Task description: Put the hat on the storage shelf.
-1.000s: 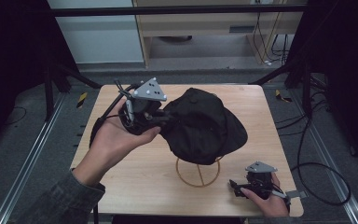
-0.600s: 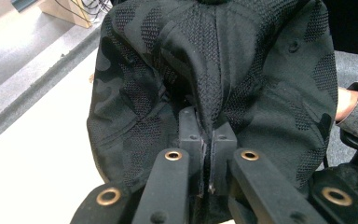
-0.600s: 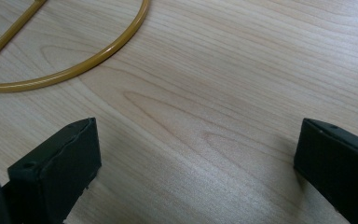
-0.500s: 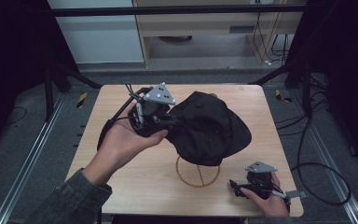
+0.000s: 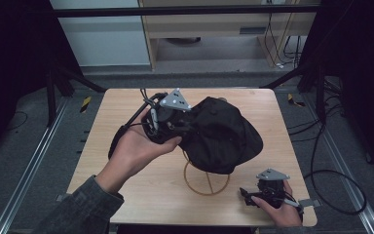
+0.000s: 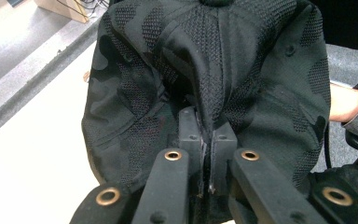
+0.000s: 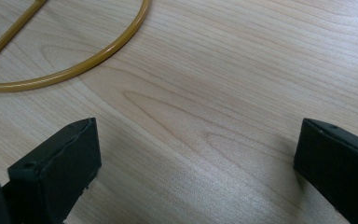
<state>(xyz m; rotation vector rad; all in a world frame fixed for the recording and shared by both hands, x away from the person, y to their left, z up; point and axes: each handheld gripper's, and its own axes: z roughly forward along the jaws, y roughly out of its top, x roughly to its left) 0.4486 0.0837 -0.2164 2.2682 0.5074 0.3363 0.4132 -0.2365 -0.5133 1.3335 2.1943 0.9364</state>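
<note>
A black camouflage cap [image 5: 224, 134] hangs above the table over a gold wire stand [image 5: 205, 179]. My left gripper [image 5: 182, 127] is at the cap's left side, shut on a pinched fold of its fabric. In the left gripper view the cap [image 6: 223, 70] bulges ahead of the left gripper [image 6: 204, 126], whose jaws press a ridge of cloth between them. My right gripper [image 5: 246, 193] rests low at the table's front right corner, open, nothing between its fingers. The right gripper view shows the right gripper [image 7: 196, 144] over bare wood, with the stand's ring [image 7: 74, 65] at the upper left.
The wooden table [image 5: 102, 165] has metal rails along both sides. A black cable [image 5: 126, 131] trails from the left gripper over the table's left part. A shelf unit and more cables stand behind the table.
My left hand has carried the cap a little to the right, so it now sits more over the wire stand. The right gripper has stayed in place.
</note>
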